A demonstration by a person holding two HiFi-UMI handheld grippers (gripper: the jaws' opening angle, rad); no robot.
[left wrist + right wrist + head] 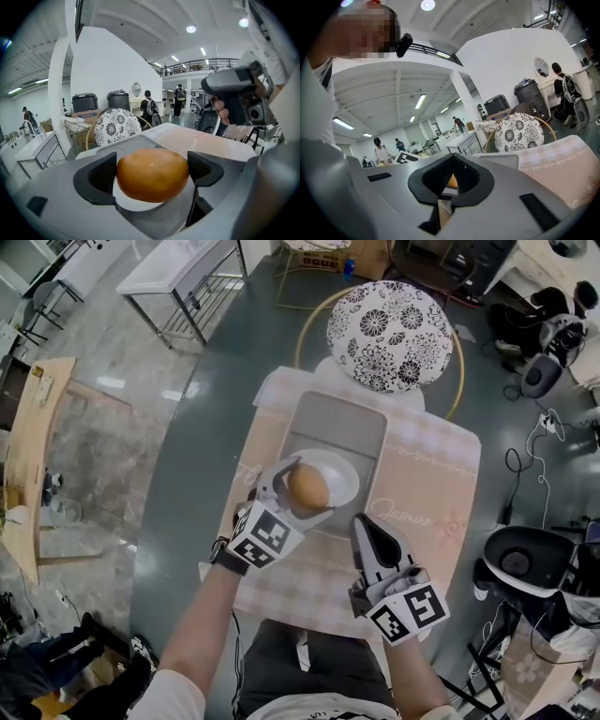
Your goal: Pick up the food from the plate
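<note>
A round golden-brown piece of food point(308, 487) point(152, 174) is held between the two black pads point(101, 177) of my left gripper point(302, 493) point(152, 180), which is shut on it. The food hangs just above a white plate point(344, 474) point(136, 205), and the plate rests on a grey tray point(337, 418). My right gripper point(375, 538) point(451, 180) is nearer me, to the right of the tray and over the tablecloth. Its jaws are shut together with nothing between them. In the left gripper view the right gripper point(234, 101) shows raised off to the right.
The tray lies on a small table with a pink chequered cloth point(431, 484). A round chair with a black-and-white flower pattern point(389, 334) stands at the table's far side. A black chair point(525, 563) and cables are to the right, and a wooden table point(28, 456) is far left.
</note>
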